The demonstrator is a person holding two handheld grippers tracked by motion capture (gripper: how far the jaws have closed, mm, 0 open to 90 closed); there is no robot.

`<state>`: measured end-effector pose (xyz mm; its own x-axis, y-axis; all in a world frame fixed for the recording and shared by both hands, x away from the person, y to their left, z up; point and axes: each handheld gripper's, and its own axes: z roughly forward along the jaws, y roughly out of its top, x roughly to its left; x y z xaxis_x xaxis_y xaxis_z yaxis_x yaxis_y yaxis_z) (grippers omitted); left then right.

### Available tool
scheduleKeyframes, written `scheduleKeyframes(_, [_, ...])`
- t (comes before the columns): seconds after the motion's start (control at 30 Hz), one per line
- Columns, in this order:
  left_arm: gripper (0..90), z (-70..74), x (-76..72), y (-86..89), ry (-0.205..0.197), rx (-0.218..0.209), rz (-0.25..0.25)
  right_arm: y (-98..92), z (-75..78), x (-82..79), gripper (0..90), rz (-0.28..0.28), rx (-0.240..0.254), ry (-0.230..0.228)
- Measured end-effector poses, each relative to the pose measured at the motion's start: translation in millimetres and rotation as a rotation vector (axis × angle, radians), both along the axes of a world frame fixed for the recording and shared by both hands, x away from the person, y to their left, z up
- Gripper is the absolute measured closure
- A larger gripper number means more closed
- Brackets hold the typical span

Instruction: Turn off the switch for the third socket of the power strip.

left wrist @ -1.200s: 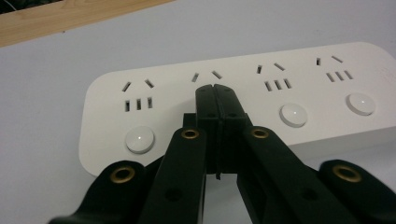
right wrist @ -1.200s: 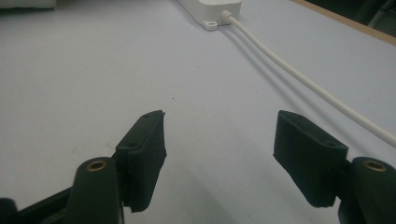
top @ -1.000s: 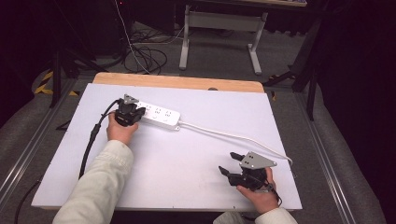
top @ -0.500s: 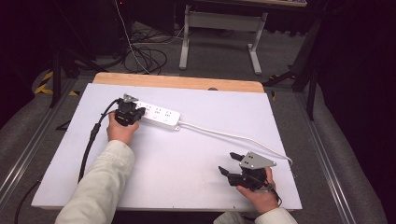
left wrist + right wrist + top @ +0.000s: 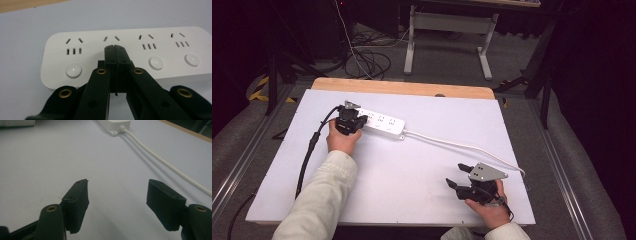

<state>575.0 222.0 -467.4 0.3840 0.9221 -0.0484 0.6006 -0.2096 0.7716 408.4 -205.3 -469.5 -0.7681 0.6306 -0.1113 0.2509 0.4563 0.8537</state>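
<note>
A white power strip (image 5: 382, 122) lies on the far-left part of a white table (image 5: 412, 165), its long axis running from left-far to right-near, with its white cord (image 5: 462, 146) leaving the right end and trailing across the board toward the near-right edge. In the left gripper view the strip's (image 5: 125, 55) face points up, showing four socket groups and three round buttons in a row — the button of the second group from the left is hidden behind the jaws.

The left gripper (image 5: 349, 120) sits over the strip's left end, held by the left hand (image 5: 342, 141) with a pale sleeve (image 5: 319, 200) reaching in from the bottom edge. Its jaws are pressed together with nothing between them, tips (image 5: 115, 50) resting on or just above the strip's top face — contact cannot be told for certain. A black cable (image 5: 309, 150) trails from it along the table's left side.

The right gripper (image 5: 462, 177) lies low near the table's near-right corner, well apart from the strip, the right hand (image 5: 487, 207) cupped behind it. Its jaws are spread wide over bare table (image 5: 100, 160), holding nothing; the strip's end (image 5: 113, 125) is cut off at the top of the right gripper view.
</note>
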Motion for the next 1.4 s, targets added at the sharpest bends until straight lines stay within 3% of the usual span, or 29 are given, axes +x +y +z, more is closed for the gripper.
scheduleKeyframes(0.43, [90.0,-0.8,-0.9,-3.4,-0.017,0.026,0.003,0.2,-0.6,0.5,34.2,-0.002,-0.002,0.003])
scheduleKeyframes(0.77, [90.0,-1.0,-0.3,-1.1,-0.004,-0.005,0.002,0.2,-1.2,1.0,34.2,-0.003,0.001,0.009])
scheduleKeyframes(1.0, [90.0,-0.2,-0.8,-3.7,-0.019,0.051,-0.009,0.4,-1.3,0.8,34.2,-0.001,0.001,0.003])
scheduleKeyframes(1.4, [90.0,2.3,0.8,-6.1,0.005,0.066,-0.008,0.9,-1.5,0.7,34.2,-0.002,-0.003,0.009])
